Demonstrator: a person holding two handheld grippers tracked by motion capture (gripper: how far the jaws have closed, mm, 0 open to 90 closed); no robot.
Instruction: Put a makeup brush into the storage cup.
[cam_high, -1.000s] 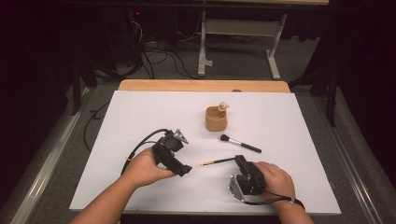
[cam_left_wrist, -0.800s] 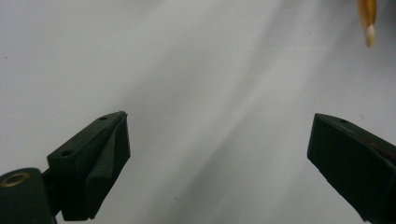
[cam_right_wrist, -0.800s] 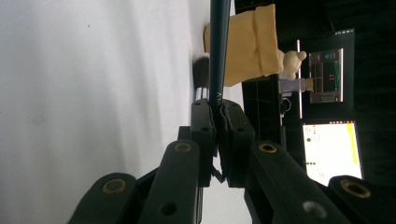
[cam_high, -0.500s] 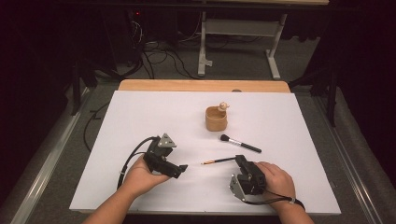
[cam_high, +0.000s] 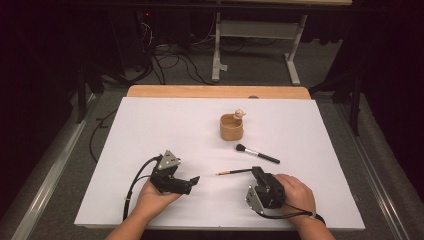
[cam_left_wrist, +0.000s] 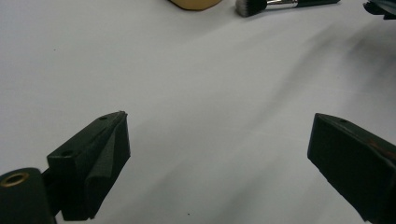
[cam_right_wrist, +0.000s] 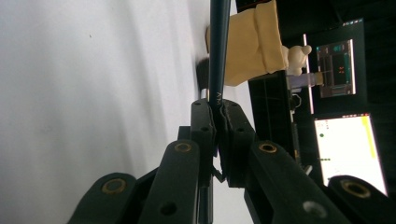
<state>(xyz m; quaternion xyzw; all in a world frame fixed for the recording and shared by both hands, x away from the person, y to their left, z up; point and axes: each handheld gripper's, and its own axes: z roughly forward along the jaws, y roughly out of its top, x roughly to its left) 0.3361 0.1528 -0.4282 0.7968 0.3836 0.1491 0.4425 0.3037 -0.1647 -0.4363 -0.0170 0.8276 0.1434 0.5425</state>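
Right gripper (cam_high: 256, 172) pinches a thin brush (cam_high: 234, 172) by its dark handle, jaws pressed together on it. Left gripper (cam_high: 194, 180) stands spread, nothing between its jaws; a makeup brush (cam_high: 256, 153) lies well beyond them.

Small pale letters run along the thin brush handle (cam_right_wrist: 218, 56) just above the jaws, too blurred to read; the lit screens (cam_right_wrist: 337, 67) likewise.
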